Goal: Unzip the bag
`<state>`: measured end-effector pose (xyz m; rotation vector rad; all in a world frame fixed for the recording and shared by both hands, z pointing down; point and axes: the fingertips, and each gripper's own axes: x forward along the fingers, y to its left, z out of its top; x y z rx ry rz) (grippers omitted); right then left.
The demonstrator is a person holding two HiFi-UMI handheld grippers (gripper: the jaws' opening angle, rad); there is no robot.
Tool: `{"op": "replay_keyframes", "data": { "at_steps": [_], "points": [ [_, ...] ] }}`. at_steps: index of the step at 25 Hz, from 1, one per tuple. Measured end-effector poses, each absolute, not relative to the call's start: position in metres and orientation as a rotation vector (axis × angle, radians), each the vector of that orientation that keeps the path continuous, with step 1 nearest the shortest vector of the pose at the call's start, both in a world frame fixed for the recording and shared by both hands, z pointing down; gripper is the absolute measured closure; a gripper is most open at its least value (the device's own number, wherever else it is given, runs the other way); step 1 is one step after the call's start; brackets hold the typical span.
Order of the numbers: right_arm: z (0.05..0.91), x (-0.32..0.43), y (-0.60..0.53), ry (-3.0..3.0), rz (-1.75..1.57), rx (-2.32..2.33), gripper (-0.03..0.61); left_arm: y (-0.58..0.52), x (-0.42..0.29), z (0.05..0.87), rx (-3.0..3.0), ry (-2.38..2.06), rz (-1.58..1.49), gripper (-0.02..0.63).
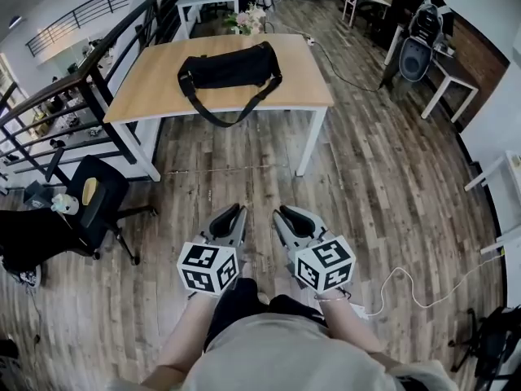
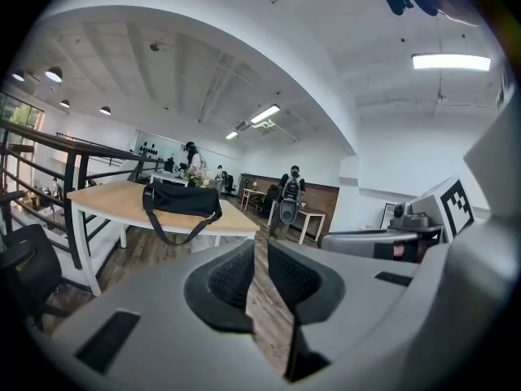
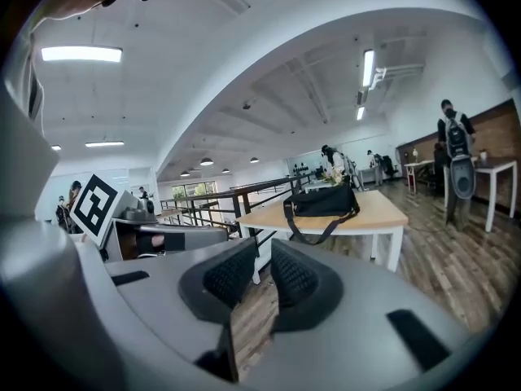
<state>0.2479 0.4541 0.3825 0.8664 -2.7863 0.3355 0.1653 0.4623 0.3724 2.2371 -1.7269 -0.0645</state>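
Observation:
A black duffel bag [image 1: 230, 66] lies on a wooden table [image 1: 301, 80] some way ahead, its strap hanging over the near edge. It also shows far off as the bag [image 2: 181, 199] in the left gripper view and the bag [image 3: 321, 200] in the right gripper view. Both grippers are held low over the wood floor, close to the person's body and well short of the table. My left gripper [image 1: 230, 212] [image 2: 260, 247] has a narrow gap between its jaws with nothing in it. My right gripper [image 1: 289, 214] [image 3: 264, 251] stands a little wider, also with nothing in it.
A black office chair [image 1: 94, 198] stands left of the path, beside a dark railing [image 1: 73, 96]. A person with a backpack [image 1: 423, 23] stands by a white desk [image 1: 452, 80] at the far right. A white cable [image 1: 423, 296] trails on the floor. Flowers [image 1: 247, 21] stand behind the table.

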Motion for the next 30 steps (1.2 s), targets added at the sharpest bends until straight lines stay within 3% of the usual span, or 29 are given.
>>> {"op": "replay_keyframes", "data": {
  "at_steps": [2, 5, 14, 30],
  "points": [
    [0.379, 0.248, 0.447, -2.793, 0.329, 0.874, 0.515, 0.455, 0.166, 0.369, 2.238, -1.737, -0.061, 0.568],
    [0.381, 0.246, 0.436, -2.805, 0.400, 0.870, 0.509, 0.443, 0.166, 0.368, 2.234, -1.733, -0.064, 0.502],
    [0.409, 0.224, 0.373, -2.749, 0.481, 0.908, 0.497, 0.389, 0.151, 0.410, 2.162, -1.654, -0.019, 0.502],
    [0.387, 0.119, 0.201, -2.722, 0.390, 0.990, 0.494, 0.201, 0.040, 0.378, 2.302, -1.577, -0.008, 0.503]
  ]
}}
